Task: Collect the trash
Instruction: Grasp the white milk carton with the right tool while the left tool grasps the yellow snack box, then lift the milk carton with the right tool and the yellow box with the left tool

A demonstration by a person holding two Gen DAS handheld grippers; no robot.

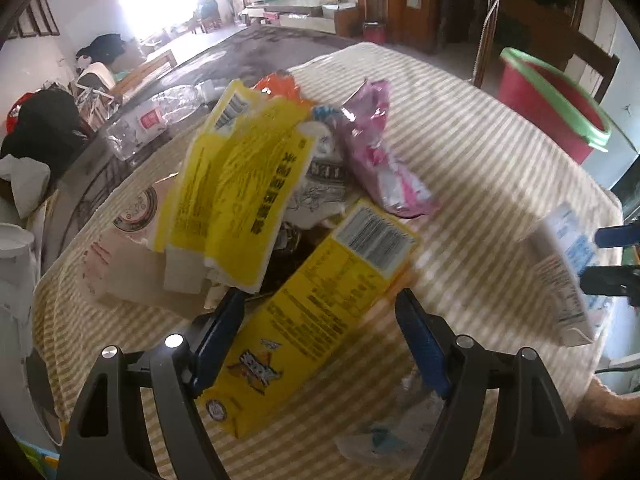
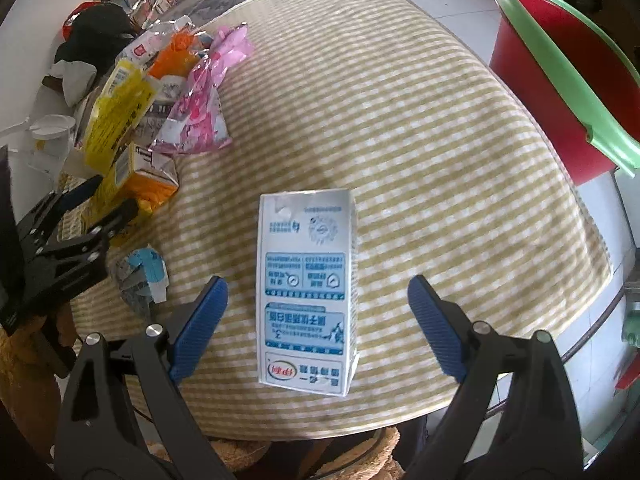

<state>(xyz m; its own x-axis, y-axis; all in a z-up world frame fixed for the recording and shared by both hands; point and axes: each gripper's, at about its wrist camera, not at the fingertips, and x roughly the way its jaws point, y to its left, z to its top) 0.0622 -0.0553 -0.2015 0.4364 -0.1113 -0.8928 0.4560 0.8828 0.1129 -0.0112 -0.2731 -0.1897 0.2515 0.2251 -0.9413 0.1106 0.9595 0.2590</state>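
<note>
Fingers of the left gripper [image 1: 320, 320] stood wide apart with a yellow carton [image 1: 316, 316] lying flat between them; the blue pads did not press on it, though the left pad sat just beside its edge. Beyond that carton rose a heap of trash: a yellow wrapper [image 1: 236, 184] standing tilted, a pink foil packet [image 1: 380, 160] to its right, an orange wrapper [image 1: 280, 84] behind, and a clear plastic bottle [image 1: 160, 116] at the far left.

The right gripper [image 2: 316, 300] also had its fingers spread wide (holding nothing), with a white and blue milk carton [image 2: 306, 292] lying flat between them and clear of both pads. A crumpled blue and white scrap [image 2: 142, 276] lay just left of the left pad.

Everything rested on a round worktop [image 2: 400, 120] covered with a yellow and white striped cloth. A red bin with a green rim [image 2: 560, 80] stood off the worktop's far right edge, well apart from the heap.
</note>
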